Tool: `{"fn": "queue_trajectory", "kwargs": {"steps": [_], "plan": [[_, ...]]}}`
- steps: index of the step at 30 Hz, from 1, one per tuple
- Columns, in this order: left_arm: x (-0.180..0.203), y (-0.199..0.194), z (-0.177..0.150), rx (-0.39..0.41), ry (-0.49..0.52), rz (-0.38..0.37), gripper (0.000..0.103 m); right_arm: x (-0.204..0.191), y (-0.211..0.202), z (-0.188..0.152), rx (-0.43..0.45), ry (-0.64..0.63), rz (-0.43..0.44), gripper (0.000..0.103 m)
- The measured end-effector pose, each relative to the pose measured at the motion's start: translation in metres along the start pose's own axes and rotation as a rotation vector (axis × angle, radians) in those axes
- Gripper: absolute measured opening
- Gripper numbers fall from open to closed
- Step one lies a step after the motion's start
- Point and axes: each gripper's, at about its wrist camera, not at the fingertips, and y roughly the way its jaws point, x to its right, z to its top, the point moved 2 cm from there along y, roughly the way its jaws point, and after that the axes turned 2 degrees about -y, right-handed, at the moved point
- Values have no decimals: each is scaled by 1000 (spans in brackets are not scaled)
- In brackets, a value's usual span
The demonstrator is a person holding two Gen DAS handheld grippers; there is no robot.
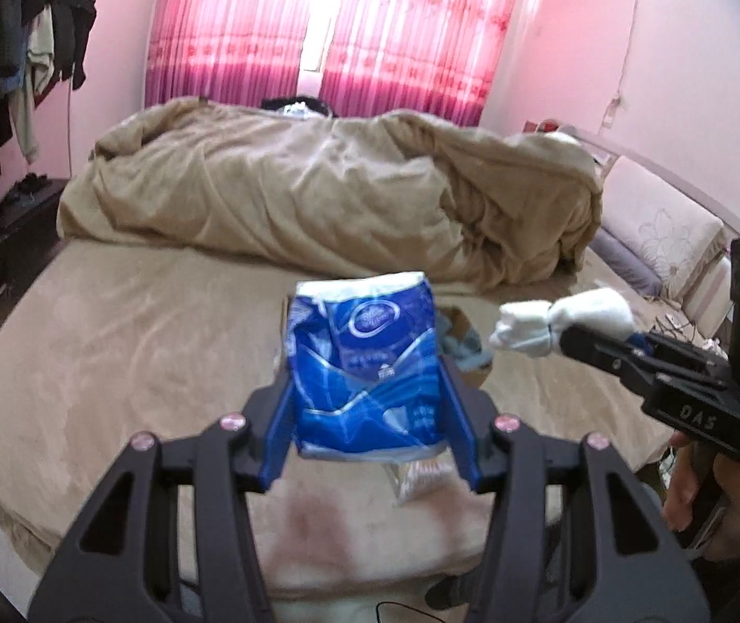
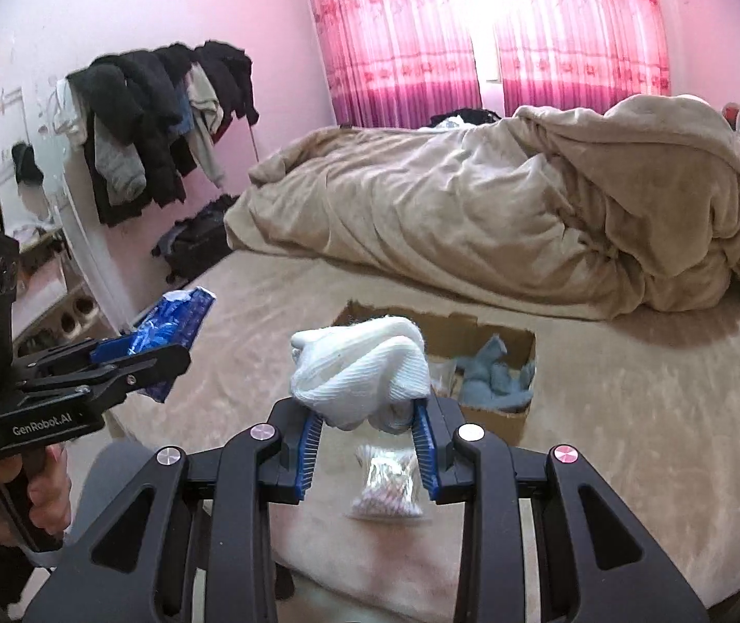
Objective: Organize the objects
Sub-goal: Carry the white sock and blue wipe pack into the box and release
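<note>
Blue tissue pack up in the air, pinched between the blue pads of the left gripper — crinkled plastic, jaws pressing on both of its sides, well clear of the bed. Just to its right, the right gripper nips a bundle of white socks, jaws drawn close on the lower end while the roll bulges out above them. From the left wrist view the socks stick out past the fingertips, near the tissue pack but apart from it.

Beneath and beyond both loads, an open cardboard box sits on the beige sheet with a light blue cloth crumpled inside. Nearer the cameras, a small clear bag lies flat on the sheet in front of the box — what it holds is hard to make out, perhaps cotton swabs.

Further back, a tan duvet is heaped across the bed. Pink curtains glow behind it, and dark clothes hang on a rack against the left wall. A hand grips the right gripper's handle at the frame's edge.
</note>
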Motion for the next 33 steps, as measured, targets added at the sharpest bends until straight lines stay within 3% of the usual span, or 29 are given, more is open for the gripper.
{"fn": "queue_trajectory", "kwargs": {"steps": [9,17,28,33], "plan": [[-12,22,38,32,-12,-18,51,16,23,27,31,7,-21,33],[-22,82,57,-3,-19,-32,51,28,71,37,2,-1,-11,33],[-44,182,41,-129,-31,-26,51,63,164,25,-82,33,-8,33],[-50,217,26,-190,-60,-72,51,69,203,12,-142,30,-6,33]]}}
